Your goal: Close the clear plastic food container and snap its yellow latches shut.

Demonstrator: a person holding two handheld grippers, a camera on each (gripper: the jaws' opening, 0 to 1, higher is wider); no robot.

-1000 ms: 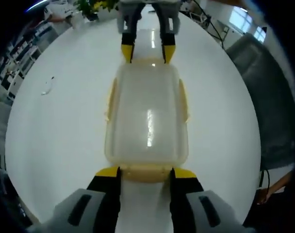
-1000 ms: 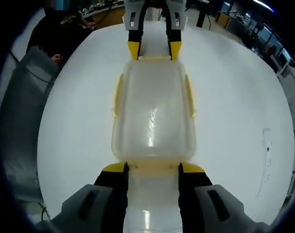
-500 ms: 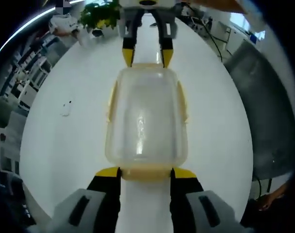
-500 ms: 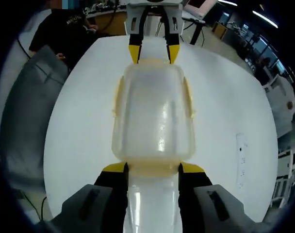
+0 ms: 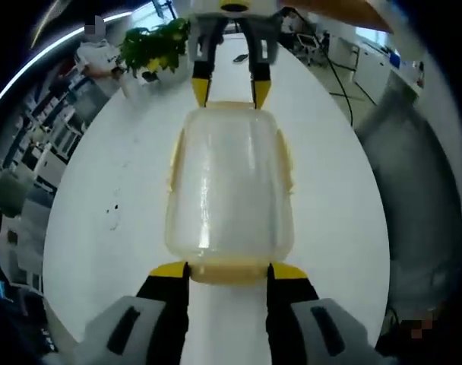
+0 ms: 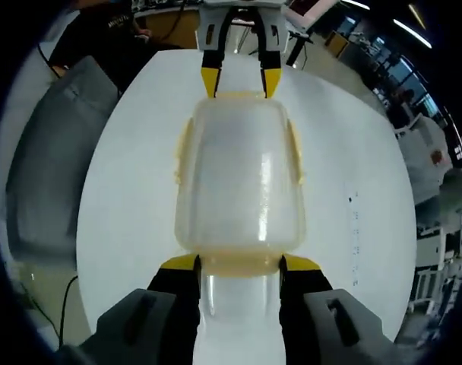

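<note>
The clear plastic food container with its lid on hangs above the white round table, held at both short ends. My left gripper is shut on the yellow end latch nearest its camera. My right gripper is shut on the far end. In the right gripper view the container runs from my right gripper up to my left gripper. Yellow side latches lie along the long sides; I cannot tell if they are snapped down.
A potted plant stands at the table's far edge. A grey chair sits beside the table, also seen as the grey chair. A person in a dark shirt is beyond it. Small dark specks mark the tabletop.
The table has shrunk and dropped away in both views while the container stays fixed between the jaws: both grippers have risen with the container held between them.
</note>
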